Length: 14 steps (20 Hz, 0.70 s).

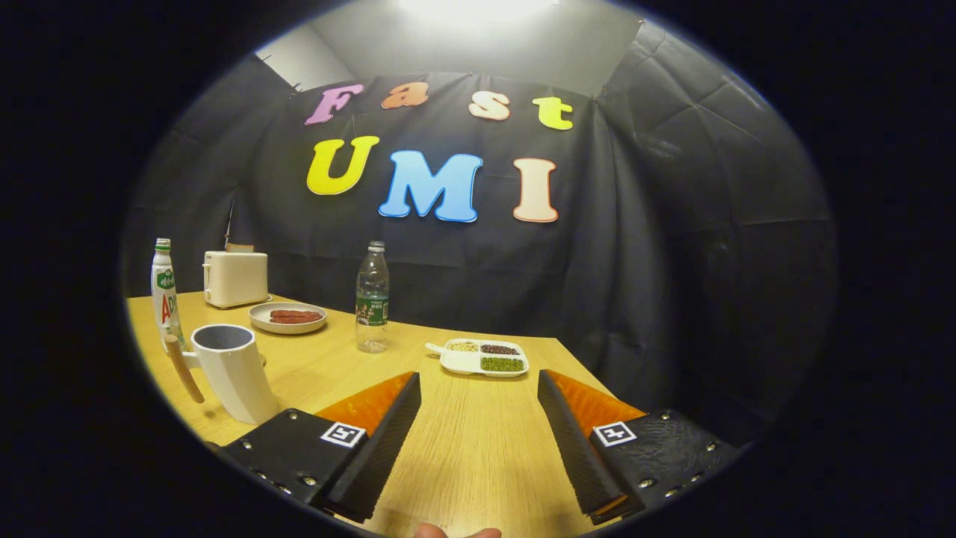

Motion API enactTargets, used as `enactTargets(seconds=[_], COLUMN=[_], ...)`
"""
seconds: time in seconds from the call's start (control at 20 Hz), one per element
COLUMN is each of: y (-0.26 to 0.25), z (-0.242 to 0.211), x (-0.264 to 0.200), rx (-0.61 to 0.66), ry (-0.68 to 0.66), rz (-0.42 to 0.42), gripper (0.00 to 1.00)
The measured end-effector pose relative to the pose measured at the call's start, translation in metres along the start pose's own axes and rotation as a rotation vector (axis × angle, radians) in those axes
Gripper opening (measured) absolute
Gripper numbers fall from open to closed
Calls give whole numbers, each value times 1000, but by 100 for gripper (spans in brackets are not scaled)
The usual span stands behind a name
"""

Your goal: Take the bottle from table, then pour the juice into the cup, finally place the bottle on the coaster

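Bottle [372, 297] first: the clear one stands upright on the wooden table [463, 456], well beyond the fingers and a little to their left, cap on, nothing crowding it. That open ground around it looks deliberate to me, leaving room for a grasp from the front. The cup [233, 370], pale with a wooden handle pointing outward, sits nearer, just beside the left finger, so I would judge the pour will be a short carry back from the bottle. A second, white bottle [165, 291] stands behind the cup at the table's far edge; which one holds the juice I cannot tell. I can make out no coaster from here.

Farther back are a toaster [235, 277] and a plate of sausages [287, 317], and a divided dish of beans [482, 357] lies just ahead of the fingers.

The gripper [478, 396] hangs low over the table, level and pointing forward, its fingers spread wide with bare wood between them, holding nothing. A fingertip [455, 532] of the person's hand peeks in beneath it.
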<state>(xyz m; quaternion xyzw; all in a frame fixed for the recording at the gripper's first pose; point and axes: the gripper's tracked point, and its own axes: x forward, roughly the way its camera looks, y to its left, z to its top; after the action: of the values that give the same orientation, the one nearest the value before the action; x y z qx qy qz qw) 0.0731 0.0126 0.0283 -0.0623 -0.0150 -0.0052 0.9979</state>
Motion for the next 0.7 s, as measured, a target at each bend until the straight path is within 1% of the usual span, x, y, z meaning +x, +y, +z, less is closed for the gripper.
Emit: enactTargets(seconds=[0.2, 0.4, 0.55, 0.7], y=[-9, -11, 3, 29], z=[29, 63, 92, 113], x=[-2, -24, -45, -59], rx=[10, 31, 69, 77], ry=[-35, -52, -75, -83], rz=[-55, -104, -127, -132], gripper=[95, 95, 95, 95])
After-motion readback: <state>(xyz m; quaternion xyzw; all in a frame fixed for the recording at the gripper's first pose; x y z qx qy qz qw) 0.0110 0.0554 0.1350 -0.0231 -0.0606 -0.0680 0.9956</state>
